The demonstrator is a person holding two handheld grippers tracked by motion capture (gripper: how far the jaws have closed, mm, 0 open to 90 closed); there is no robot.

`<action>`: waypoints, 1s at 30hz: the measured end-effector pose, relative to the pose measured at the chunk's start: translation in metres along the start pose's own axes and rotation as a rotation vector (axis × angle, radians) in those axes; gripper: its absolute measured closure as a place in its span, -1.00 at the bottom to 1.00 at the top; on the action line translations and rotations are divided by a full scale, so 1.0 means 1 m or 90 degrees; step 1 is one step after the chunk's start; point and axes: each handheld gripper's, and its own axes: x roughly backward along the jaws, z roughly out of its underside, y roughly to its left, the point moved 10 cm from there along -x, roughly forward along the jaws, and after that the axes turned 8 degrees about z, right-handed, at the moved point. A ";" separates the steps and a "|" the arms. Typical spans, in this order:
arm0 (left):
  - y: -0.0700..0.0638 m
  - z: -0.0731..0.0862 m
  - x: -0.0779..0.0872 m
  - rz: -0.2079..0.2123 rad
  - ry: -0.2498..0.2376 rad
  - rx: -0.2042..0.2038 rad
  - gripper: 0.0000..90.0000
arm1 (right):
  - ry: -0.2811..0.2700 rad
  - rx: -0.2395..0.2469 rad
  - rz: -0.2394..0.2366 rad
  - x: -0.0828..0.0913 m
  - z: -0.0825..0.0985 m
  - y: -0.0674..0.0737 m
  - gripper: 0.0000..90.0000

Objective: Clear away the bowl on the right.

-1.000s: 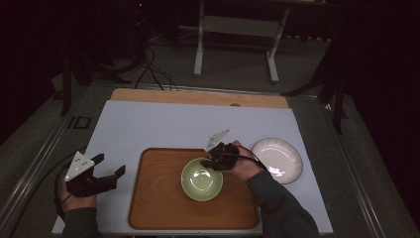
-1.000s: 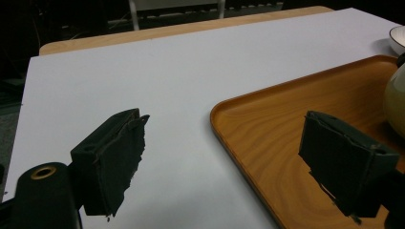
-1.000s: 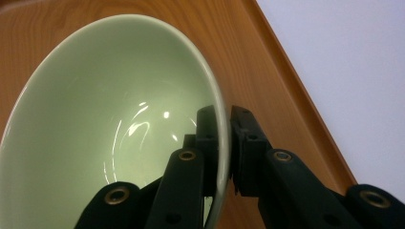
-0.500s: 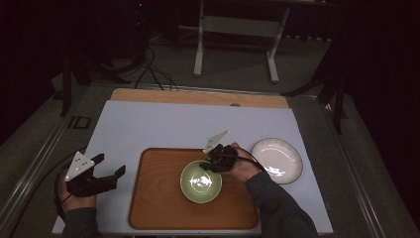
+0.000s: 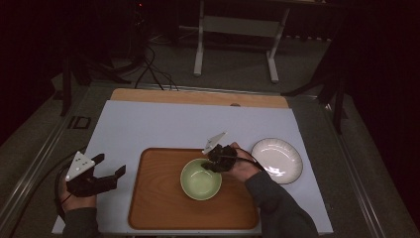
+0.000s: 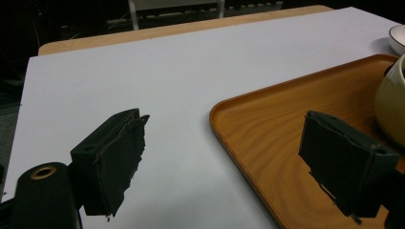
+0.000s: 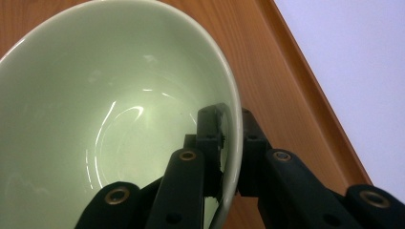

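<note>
The pale green bowl [image 5: 200,179] sits on the wooden tray [image 5: 158,208], its rim clamped by the right gripper [image 5: 209,166]. The left gripper [image 5: 110,168] hovers unclenched over the white tabletop [image 5: 163,124]. A white plate [image 5: 276,159] lies right; beyond, dark floor with cables [image 5: 153,74].

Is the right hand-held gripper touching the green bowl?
Touching. In the right gripper view, the right hand-held gripper clamps the green bowl at its rim, one jaw inside the wall and one outside, with no gap.

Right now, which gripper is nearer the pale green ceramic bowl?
Right. The right gripper clamps the pale green ceramic bowl at its rim; the left gripper sits open, off the wooden tray's left edge.
</note>
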 end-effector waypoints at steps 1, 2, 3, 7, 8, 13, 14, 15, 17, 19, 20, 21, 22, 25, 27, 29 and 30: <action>0.000 0.000 0.000 -0.001 0.001 0.000 -0.66 | -0.001 0.001 -0.001 0.000 0.000 0.000 0.85; 0.000 0.000 0.000 -0.001 0.002 -0.001 -0.66 | -0.001 0.003 0.000 0.000 0.000 0.000 0.85; 0.000 0.000 0.000 -0.001 0.002 -0.001 -0.66 | -0.001 0.003 0.001 -0.001 0.000 0.000 0.85; 0.000 0.000 0.000 -0.001 0.002 -0.001 -0.66 | 0.001 0.012 0.002 -0.004 0.001 -0.002 0.83; 0.000 0.000 0.000 -0.001 0.002 0.000 -0.66 | 0.002 0.010 0.001 -0.004 0.002 -0.002 0.81; 0.000 0.000 0.000 0.000 0.002 0.000 -0.66 | 0.008 0.014 0.001 -0.009 0.003 -0.005 0.76; 0.000 0.000 0.000 0.000 0.002 -0.001 -0.66 | 0.009 0.011 -0.002 -0.010 0.004 -0.005 0.76; 0.000 0.000 0.000 0.000 0.002 -0.001 -0.66 | 0.009 0.011 -0.002 -0.010 0.004 -0.005 0.76; 0.000 0.001 0.000 -0.001 0.003 -0.001 -0.66 | 0.014 0.013 0.000 -0.011 0.006 -0.007 0.72; 0.000 0.001 -0.001 -0.001 0.004 -0.001 -0.66 | 0.025 0.018 0.009 -0.013 0.009 -0.008 0.63; 0.000 0.001 -0.001 -0.001 0.004 -0.001 -0.66 | 0.031 0.020 0.015 -0.014 0.011 -0.009 0.63; 0.000 0.001 0.000 -0.001 0.004 -0.001 -0.66 | 0.028 0.018 0.015 -0.014 0.011 -0.009 0.62; 0.001 0.001 0.000 -0.002 0.004 -0.001 -0.66 | 0.027 0.020 0.017 -0.014 0.011 -0.010 0.60; 0.000 0.001 0.000 -0.002 0.004 -0.001 -0.66 | 0.023 0.016 0.013 -0.013 0.010 -0.009 0.48; 0.000 0.001 0.000 -0.002 0.003 -0.001 -0.66 | 0.018 0.013 0.013 -0.013 0.009 -0.009 0.41; 0.001 0.001 0.000 -0.002 0.004 -0.001 -0.66 | 0.016 0.007 0.011 -0.012 0.008 -0.009 0.31; 0.001 0.001 0.000 -0.001 0.005 -0.001 -0.66 | 0.017 0.004 0.008 -0.012 0.008 -0.009 0.28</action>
